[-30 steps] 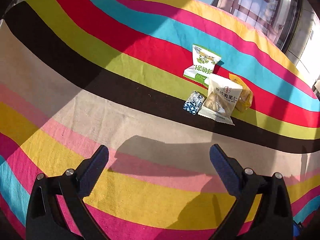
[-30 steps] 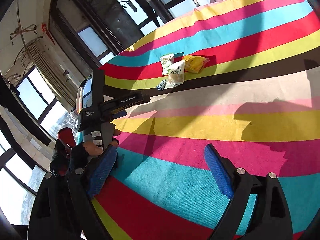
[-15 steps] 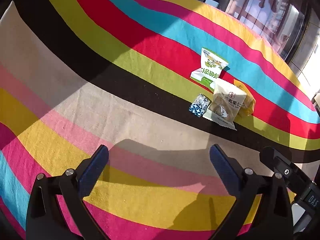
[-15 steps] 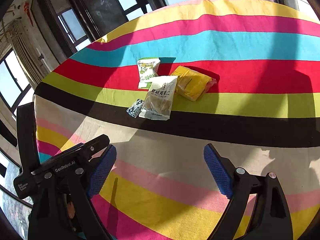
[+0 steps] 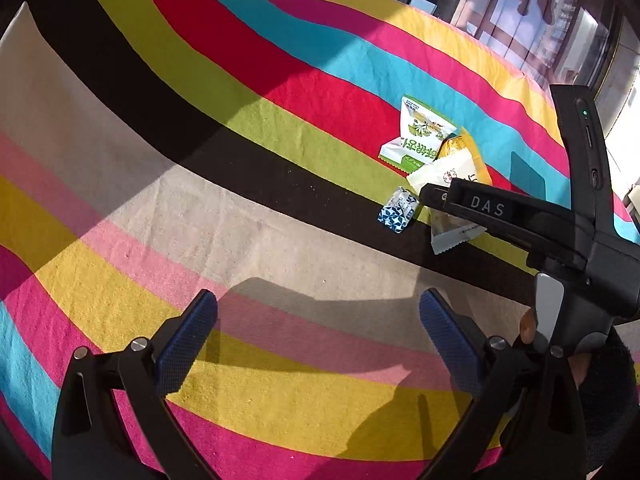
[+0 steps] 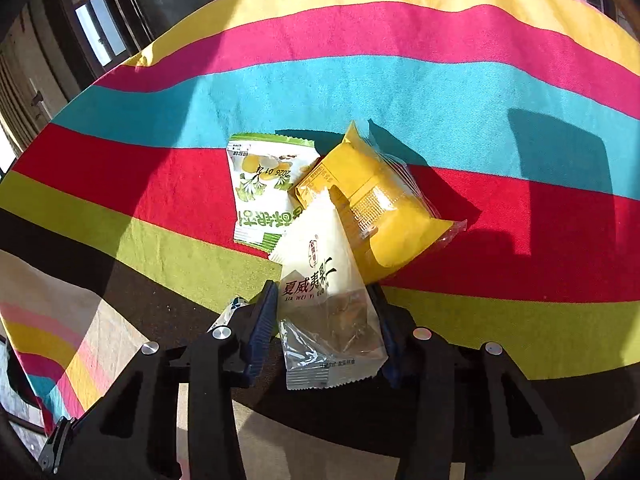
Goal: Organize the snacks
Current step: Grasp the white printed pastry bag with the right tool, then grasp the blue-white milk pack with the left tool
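Early stage. Right gripper (image 6: pixel 326 330) clamped on white nut packet (image 6: pixel 320 280), lower half pinched between blue pads, packet resting on dark stripe of striped cloth (image 6: pixel 440 80). Left gripper (image 5: pixel 316 332) spread wide, empty, hovering well apart from pile. Green packet (image 6: pixel 264 188), yellow packet (image 6: pixel 384 208), small blue candy (image 5: pixel 396 210) bunched together, overlapping, unsorted. No bin or tray visible; nothing placed yet, four items left.
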A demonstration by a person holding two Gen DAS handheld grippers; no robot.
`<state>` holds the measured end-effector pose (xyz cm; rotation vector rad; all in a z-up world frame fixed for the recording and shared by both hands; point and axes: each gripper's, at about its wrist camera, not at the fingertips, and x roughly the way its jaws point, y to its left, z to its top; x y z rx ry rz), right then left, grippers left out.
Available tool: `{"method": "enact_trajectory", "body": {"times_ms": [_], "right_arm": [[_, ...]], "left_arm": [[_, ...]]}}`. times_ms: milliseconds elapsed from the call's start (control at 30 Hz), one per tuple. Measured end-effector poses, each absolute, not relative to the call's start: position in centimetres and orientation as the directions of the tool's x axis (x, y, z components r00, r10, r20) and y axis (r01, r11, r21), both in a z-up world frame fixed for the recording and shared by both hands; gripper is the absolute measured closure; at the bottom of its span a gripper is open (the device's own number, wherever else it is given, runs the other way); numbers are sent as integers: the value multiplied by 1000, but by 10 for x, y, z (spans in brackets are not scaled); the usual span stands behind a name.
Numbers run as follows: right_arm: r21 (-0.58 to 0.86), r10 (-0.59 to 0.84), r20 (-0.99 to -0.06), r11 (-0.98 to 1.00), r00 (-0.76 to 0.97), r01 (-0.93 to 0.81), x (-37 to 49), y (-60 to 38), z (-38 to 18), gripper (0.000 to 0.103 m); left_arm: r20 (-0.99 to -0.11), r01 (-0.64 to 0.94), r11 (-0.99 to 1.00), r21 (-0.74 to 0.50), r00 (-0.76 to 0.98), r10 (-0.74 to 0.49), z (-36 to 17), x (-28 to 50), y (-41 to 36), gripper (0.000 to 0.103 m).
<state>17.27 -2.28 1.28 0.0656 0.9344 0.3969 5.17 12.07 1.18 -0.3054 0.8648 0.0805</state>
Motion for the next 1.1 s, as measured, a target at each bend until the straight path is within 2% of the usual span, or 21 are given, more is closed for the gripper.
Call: {"method": "enact_trajectory", "body": {"times_ms": [333, 467, 600, 833, 900, 1100], "right_arm": [[202, 391, -742, 905, 545, -374, 78, -122, 17, 85], [195, 372, -730, 918, 573, -347, 50, -167, 19, 85], [261, 403, -690, 913, 601, -313, 37, -192, 22, 85], [287, 427, -688, 903, 587, -321, 46, -181, 21, 83], [290, 429, -687, 902, 586, -320, 46, -180, 21, 83], [298, 433, -678, 901, 594, -317, 42, -185, 22, 79]], "left_arm": [[-767, -191, 958, -212, 640, -42, 11, 52, 119, 2], [-796, -182, 975, -130, 606, 6, 10, 57, 109, 2], [-830, -148, 989, 24, 548, 102, 5, 64, 91, 1], [-840, -153, 988, 16, 534, 96, 7, 70, 91, 1], [-853, -198, 980, 1, 511, 104, 10, 80, 90, 1], [-858, -535, 826, -177, 495, 136, 20, 112, 91, 1]]}}
